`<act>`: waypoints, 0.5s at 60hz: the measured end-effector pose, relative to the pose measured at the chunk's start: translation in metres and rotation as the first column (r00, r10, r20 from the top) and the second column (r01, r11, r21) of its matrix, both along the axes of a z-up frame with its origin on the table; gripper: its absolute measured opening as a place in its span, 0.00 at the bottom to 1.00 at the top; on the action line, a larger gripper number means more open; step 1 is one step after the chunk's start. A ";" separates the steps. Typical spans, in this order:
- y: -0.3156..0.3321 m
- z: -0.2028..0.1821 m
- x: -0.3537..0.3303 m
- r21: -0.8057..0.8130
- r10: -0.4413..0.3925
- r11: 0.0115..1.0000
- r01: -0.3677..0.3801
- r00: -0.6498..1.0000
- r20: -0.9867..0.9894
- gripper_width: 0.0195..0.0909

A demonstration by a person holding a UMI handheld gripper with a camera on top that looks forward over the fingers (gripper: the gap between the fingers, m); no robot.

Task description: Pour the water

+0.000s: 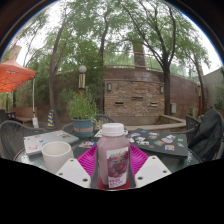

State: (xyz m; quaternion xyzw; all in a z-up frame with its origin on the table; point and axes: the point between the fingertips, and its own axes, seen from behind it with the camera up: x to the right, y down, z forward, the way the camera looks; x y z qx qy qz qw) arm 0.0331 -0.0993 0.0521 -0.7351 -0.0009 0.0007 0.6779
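Note:
A clear bottle (pixel 112 156) with a white cap, a red label and reddish contents stands upright between my fingers. My gripper (pixel 112 162) is shut on it: the pink pads (pixel 88 160) meet its sides left and right. A white cup (pixel 56 155) sits on the table (pixel 35 158) just left of the bottle, close to my left finger and about level with the bottle's lower half. The bottle's base is hidden.
Papers and small items (pixel 160 141) lie on the table beyond the bottle to the right, and a flat sheet (pixel 40 142) to the left. Behind stand a potted plant (pixel 82 107), a stone wall (pixel 133 97), an orange umbrella (pixel 12 75) and a dark chair (pixel 206 135).

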 end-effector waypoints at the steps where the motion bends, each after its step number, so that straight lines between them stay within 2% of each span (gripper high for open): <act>1: -0.005 0.000 0.000 0.001 -0.001 1.000 0.001 1.000 -0.007 0.35; 5: -0.012 0.001 0.003 0.009 0.000 1.000 0.000 1.000 -0.017 0.36; 13: -0.040 0.006 0.011 0.005 -0.001 1.000 0.001 1.000 -0.022 0.56; 15: -0.044 0.006 0.017 -0.009 -0.016 1.000 0.016 1.000 -0.024 0.65; 16: -0.025 0.003 0.016 -0.011 -0.026 1.000 0.026 0.999 -0.023 0.71; 19: -0.028 0.007 0.018 -0.021 -0.032 0.999 0.031 0.999 -0.012 0.92; 30: -0.063 0.020 0.028 -0.014 -0.040 0.999 0.040 0.999 -0.001 0.91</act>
